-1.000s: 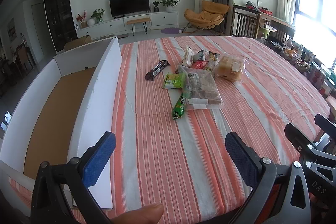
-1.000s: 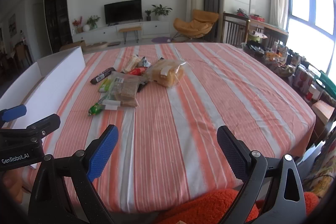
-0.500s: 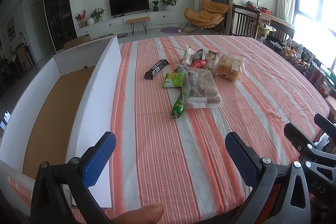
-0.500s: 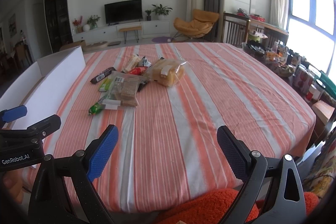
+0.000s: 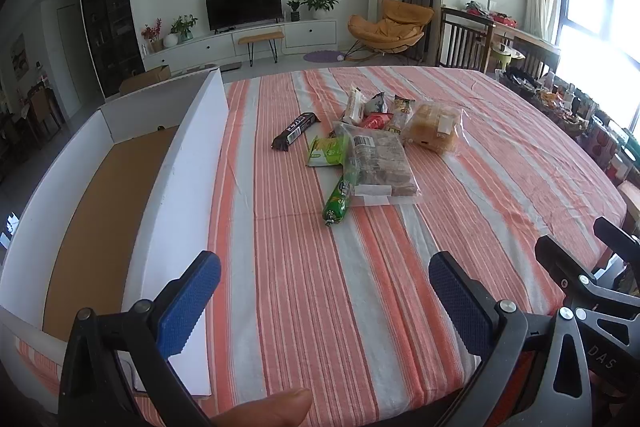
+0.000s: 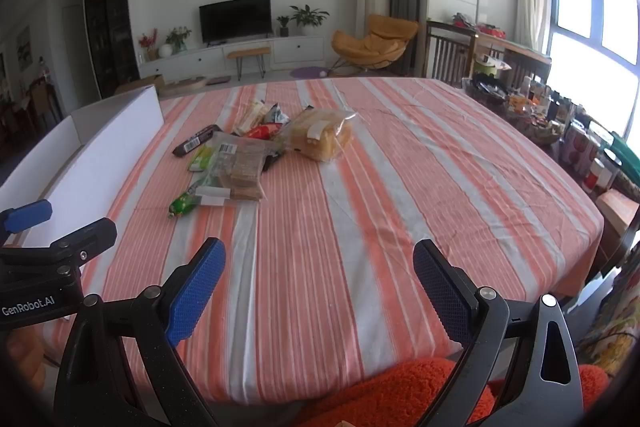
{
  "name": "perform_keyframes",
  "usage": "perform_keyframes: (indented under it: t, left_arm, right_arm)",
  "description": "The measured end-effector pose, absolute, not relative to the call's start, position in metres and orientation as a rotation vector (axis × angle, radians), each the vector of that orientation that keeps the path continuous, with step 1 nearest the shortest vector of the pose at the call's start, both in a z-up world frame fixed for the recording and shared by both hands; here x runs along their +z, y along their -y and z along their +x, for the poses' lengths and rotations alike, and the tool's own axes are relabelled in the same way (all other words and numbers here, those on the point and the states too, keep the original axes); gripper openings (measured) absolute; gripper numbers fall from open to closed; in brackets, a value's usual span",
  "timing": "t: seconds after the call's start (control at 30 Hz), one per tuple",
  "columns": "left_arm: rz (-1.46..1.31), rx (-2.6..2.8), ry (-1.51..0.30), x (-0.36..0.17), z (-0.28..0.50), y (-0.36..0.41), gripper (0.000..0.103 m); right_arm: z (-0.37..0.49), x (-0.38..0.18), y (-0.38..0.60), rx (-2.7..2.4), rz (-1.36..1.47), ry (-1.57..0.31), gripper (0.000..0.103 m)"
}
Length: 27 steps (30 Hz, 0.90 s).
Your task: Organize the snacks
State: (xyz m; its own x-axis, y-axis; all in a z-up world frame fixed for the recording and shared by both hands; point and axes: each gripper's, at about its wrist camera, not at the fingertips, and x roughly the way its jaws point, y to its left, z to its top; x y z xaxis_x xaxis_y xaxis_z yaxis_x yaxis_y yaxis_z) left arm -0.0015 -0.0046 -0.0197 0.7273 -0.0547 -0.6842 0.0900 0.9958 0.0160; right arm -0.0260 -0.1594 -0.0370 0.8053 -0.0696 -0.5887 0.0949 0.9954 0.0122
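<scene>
**Both grippers spread wide and empty, snacks heaped mid-table**

Left gripper (image 5: 324, 301) hangs over the near edge of the striped tablecloth (image 5: 360, 287), its blue pads wide apart with nothing between them. A fingertip (image 5: 264, 409) shows at the bottom of its view. Right gripper (image 6: 319, 287) is likewise spread and empty, above an orange fuzzy sleeve (image 6: 400, 391).

Only the left view looks into the white box (image 5: 180, 187) beside the table's left side, showing its brown cardboard floor; the right view catches just the box's outer white wall. The right view alone shows the other gripper's body at its left edge, printed "GenRobot.AI". In the left view the neighbouring gripper's frame at the right edge reads "DAS".

The snacks lie well ahead, in a loose pile near the table's middle: a green tube (image 5: 339, 199) nearest, partly under a clear bag of brown bars (image 5: 380, 167) with a barcode label, a green packet (image 5: 328, 151), a dark bar (image 5: 295, 135) apart to the left, a red packet (image 5: 375, 121) and a bag of buns (image 5: 434, 133). Their print is too small to read.
</scene>
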Motion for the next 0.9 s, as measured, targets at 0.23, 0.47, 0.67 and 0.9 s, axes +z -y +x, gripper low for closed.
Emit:
perform_keyframes:
  t: [0.23, 0.47, 0.67, 0.9]
  left_arm:
    - [0.044, -0.080, -0.755, -0.0185, -0.0007, 0.0031, 0.103]
    - [0.046, -0.084, -0.760, -0.0186, 0.0009, 0.0022, 0.103]
    - [0.040, -0.081, -0.762, -0.0192, 0.0015, 0.0016, 0.103]
    - [0.037, -0.079, -0.767, -0.0202, 0.0016, 0.0002, 0.103]
  right_arm:
    - [-0.0237, -0.0389, 0.1617, -0.087, 0.052, -0.641, 0.097]
    - [-0.0229, -0.0409, 0.1634, -0.083, 0.057, -0.652, 0.097]
    - [-0.0221, -0.0423, 0.1657, -0.082, 0.069, -0.664, 0.097]
    - [-0.0226, -0.0426, 0.1661, -0.082, 0.071, -0.665, 0.097]
